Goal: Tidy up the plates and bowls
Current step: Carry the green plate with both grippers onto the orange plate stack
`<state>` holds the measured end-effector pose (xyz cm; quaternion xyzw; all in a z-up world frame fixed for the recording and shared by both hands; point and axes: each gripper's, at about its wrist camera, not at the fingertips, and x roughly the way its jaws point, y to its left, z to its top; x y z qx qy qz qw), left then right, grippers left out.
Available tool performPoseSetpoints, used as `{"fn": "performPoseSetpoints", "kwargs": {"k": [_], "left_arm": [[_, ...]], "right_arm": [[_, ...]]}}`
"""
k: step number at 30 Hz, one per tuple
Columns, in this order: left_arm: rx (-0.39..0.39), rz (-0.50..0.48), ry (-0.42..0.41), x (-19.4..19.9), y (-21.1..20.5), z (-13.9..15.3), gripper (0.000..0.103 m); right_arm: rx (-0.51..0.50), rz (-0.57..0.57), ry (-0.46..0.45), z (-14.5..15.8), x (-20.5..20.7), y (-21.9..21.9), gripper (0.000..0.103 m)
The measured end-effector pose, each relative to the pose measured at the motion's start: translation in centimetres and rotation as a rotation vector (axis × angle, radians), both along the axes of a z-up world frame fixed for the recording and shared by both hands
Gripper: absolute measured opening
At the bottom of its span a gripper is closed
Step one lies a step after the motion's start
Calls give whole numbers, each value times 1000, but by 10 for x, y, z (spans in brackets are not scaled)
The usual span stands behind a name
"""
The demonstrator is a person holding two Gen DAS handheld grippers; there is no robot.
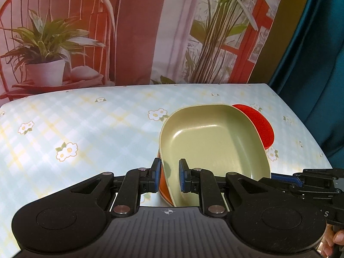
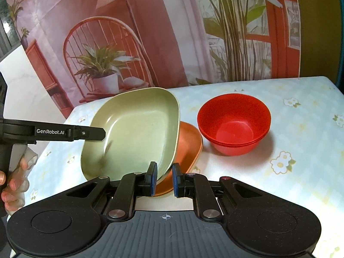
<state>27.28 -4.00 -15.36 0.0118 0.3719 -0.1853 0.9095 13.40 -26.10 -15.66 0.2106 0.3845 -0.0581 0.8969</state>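
Left wrist view: left gripper, fingers parted, straddling the near rim of the green plate without pinching it. Plate tilted over the orange plate, long axis running away from the fingers; red bowls behind, on the desk.

Right wrist view: right gripper, fingers likewise released astride the green plate's near corner. Orange plate beneath; red bowls just right. Both grippers equally near.

A printed backdrop hangs behind the table: red chair, potted plant, window frame. Floral check cloth covers the tabletop; teal curtain drapes past its right edge.
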Motion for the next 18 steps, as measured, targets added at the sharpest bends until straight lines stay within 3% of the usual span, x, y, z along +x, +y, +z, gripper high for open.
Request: {"fn": "performPoseSetpoints", "kwargs": {"k": [18], "left_arm": [[9, -10, 16, 8, 0, -7, 18]], "right_arm": [[16, 7, 22, -5, 0, 2, 14]]}}
